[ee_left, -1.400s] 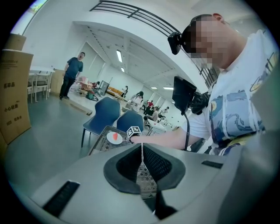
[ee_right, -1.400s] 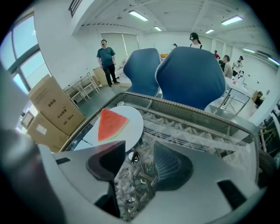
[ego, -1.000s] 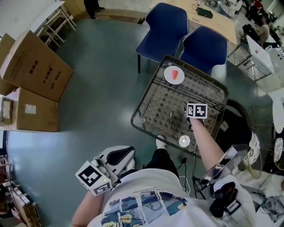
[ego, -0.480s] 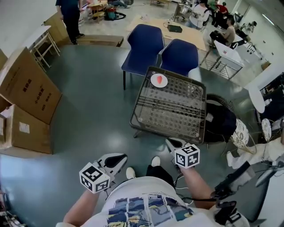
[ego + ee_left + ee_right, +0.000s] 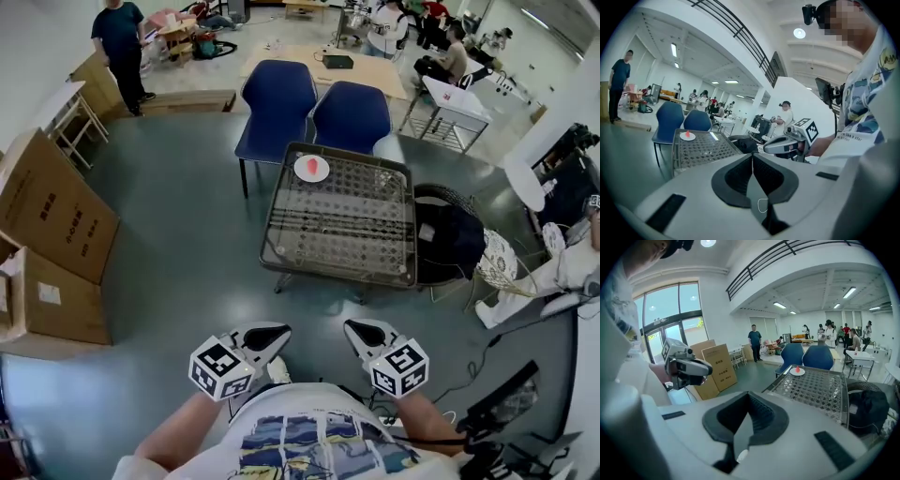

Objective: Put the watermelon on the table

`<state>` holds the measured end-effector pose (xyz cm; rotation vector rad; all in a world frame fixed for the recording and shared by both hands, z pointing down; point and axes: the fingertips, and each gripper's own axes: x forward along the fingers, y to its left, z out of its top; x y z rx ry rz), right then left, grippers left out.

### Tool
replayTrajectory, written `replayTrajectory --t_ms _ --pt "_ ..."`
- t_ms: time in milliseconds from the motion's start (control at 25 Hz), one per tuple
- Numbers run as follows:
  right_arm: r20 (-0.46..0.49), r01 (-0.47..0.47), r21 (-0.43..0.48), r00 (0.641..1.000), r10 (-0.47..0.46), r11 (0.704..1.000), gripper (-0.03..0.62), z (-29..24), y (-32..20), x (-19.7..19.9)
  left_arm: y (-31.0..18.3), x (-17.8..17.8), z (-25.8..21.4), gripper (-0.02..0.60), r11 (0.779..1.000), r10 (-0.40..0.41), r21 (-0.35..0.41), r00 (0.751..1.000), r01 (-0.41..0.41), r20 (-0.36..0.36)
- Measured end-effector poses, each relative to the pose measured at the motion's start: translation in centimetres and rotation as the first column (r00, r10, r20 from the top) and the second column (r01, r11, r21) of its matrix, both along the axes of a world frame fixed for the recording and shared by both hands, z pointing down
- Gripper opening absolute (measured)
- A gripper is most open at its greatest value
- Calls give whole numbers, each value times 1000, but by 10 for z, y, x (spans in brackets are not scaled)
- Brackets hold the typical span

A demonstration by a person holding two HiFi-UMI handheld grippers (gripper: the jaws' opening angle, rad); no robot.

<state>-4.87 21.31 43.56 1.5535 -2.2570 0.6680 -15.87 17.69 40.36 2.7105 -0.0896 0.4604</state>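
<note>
A small red watermelon piece (image 5: 311,165) lies on a white plate (image 5: 312,171) at the far left corner of the glass-and-mesh table (image 5: 375,253). Both grippers hover close to my body, well short of the table's near edge. My left gripper (image 5: 277,330) is shut with nothing between its jaws (image 5: 752,157). My right gripper (image 5: 352,327) is also shut and empty (image 5: 748,394). The left gripper view shows the watermelon (image 5: 687,134) far off on the table (image 5: 701,149). In the right gripper view the watermelon (image 5: 798,368) also sits on the table (image 5: 811,386).
Two blue chairs (image 5: 277,98) (image 5: 352,114) stand behind the table. A dark bag on a round chair (image 5: 452,242) sits at its right. Cardboard boxes (image 5: 52,220) line the left wall. A person (image 5: 117,37) stands at the far left, others sit at desks at the back.
My right gripper pulled back from over the table to my body, shut. The left gripper shifted toward the middle. The head view now sees the table from farther away.
</note>
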Motion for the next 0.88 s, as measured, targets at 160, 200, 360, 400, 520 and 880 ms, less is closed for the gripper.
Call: replayTrajectory --t_ms 160,200,360,400,520,880 --pt "-3 12 13 1000 -12 1000 11 -7 38 2 29 20 -5 17 1000 30 -3 1000 -30 0" --pt "-2 16 15 1000 -15 1000 11 -7 47 5 37 26 -5 17 999 33 -6 999 -33 -5" --pt "-6 23 38 1000 -23 999 10 -16 86 17 81 48 -12 17 999 50 -13 999 -50 -20" --pt "-8 29 45 1000 -28 999 9 -19 96 19 92 52 -13 17 998 54 -12 998 -54 -17" --pt "-14 50 60 999 -50 997 9 -19 120 22 119 60 -8 17 999 53 -9 999 -53 -3" --pt "0 86 99 996 -87 991 9 -21 181 35 190 68 -6 17 1000 31 -1 999 -31 16"
